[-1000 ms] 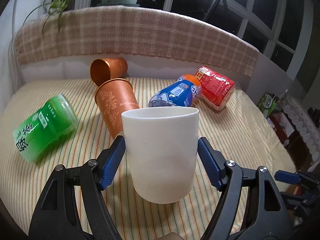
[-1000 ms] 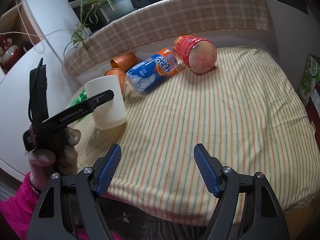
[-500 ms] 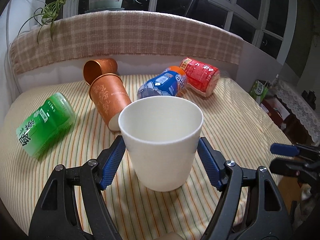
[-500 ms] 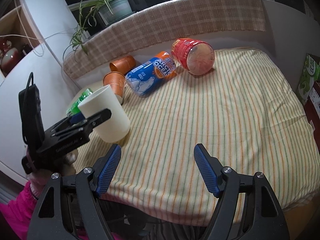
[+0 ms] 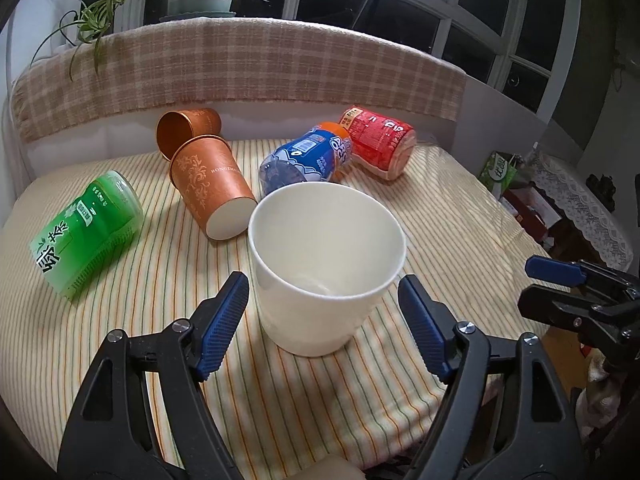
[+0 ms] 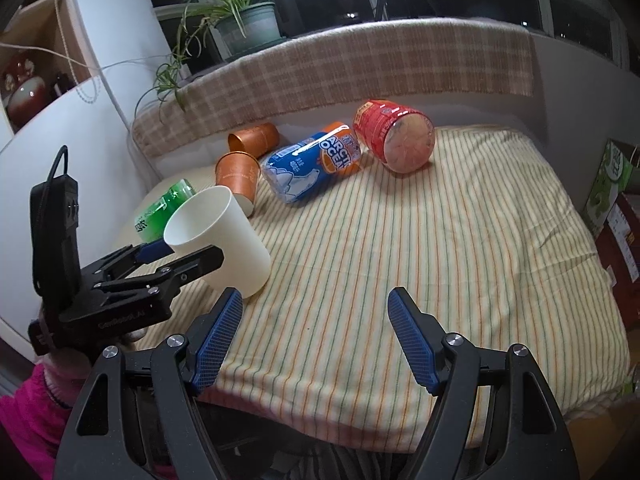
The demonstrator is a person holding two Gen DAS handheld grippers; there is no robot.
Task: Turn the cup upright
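A plain white cup (image 5: pixel 324 264) stands mouth up on the striped cloth (image 5: pixel 460 216), between the blue pads of my left gripper (image 5: pixel 323 312). The pads stand a little off its sides, so the gripper is open. In the right wrist view the same cup (image 6: pixel 224 240) leans slightly toward the left gripper (image 6: pixel 176 258). My right gripper (image 6: pixel 314 334) is open and empty above the cloth's front edge, to the right of the cup. It shows at the right edge of the left wrist view (image 5: pixel 560 292).
Lying on the cloth behind the cup: a green can (image 5: pixel 86 232), two copper cups (image 5: pixel 212 188) (image 5: pixel 186 130), a blue bottle (image 5: pixel 308 156) and a red container (image 5: pixel 378 142). A padded checked backrest (image 5: pixel 280 64) bounds the far side. Boxes (image 6: pixel 612 184) stand off the right edge.
The white cup has come down from level with the camera to the cloth, its mouth now seen from above. The left pads have parted from its sides. The right gripper has barely moved.
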